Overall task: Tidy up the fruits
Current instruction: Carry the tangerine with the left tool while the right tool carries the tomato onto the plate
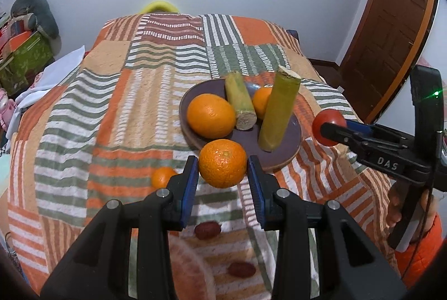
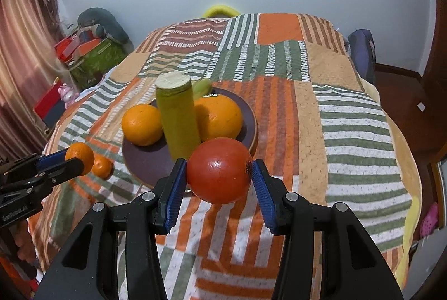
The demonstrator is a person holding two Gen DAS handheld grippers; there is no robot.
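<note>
1. Left gripper (image 1: 222,168) clamped on a mandarin (image 1: 222,162), held above the near rim of the plate (image 1: 282,157).
2. Right gripper (image 2: 219,174) clamped on a tomato (image 2: 219,170), likewise near that rim.
3. Bare patchwork cloth (image 1: 111,110) to the left; small mandarin (image 1: 162,177) beside.

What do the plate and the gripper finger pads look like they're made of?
The plate looks like matte glazed ceramic or stoneware: dull purple-brown face, paler bare rim edge; wood is possible. The pads on the right gripper look like blue ribbed plastic or rubber; which one is unclear.
</note>
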